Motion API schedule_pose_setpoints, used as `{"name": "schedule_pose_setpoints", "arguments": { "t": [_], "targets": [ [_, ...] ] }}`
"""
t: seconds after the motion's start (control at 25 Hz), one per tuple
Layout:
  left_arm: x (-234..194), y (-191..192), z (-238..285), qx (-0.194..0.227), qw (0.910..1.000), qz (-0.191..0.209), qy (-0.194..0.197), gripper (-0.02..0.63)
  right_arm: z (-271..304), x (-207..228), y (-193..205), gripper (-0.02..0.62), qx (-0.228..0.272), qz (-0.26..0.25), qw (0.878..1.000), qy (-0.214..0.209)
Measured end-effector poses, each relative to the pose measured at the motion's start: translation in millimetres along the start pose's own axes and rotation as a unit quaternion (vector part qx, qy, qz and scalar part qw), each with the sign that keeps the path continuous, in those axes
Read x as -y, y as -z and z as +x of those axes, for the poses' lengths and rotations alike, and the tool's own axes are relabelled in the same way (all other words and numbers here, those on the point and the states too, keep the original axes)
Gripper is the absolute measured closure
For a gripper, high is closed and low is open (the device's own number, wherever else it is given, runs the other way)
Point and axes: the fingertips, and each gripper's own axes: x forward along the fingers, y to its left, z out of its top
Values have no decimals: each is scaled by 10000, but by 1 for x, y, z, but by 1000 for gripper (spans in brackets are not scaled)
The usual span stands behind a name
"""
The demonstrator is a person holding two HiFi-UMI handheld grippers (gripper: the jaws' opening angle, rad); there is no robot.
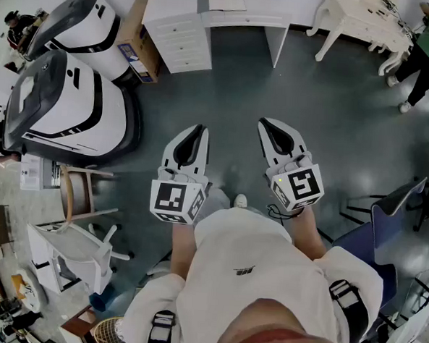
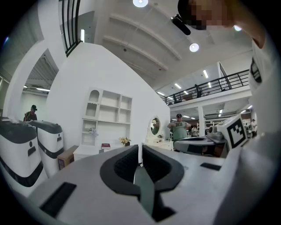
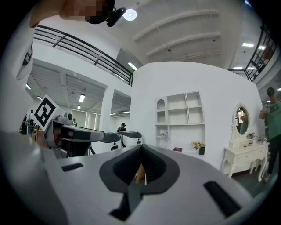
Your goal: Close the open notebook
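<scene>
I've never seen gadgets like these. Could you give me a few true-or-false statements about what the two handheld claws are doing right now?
1. The left gripper and right gripper both have their jaws shut. True.
2. The right gripper is clamped on something. False: nothing is between its jaws.
3. Both grippers are above bare grey floor. True.
4. The grippers rest on the white desk. False: the desk stands farther ahead, apart from them.
</scene>
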Motion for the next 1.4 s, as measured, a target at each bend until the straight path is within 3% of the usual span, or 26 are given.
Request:
{"name": "schedule_pose_setpoints", "arguments": {
  "t": [0.64,1.4],
  "targets": [
    [-27,6,78,-20,10000,-4,7,606,59,48,20,598,-71,73,9999,-28],
    [-161,-9,232,-204,9994,-121,246,606,239,127,18,598,-345,106,9991,218]
  ]
}}
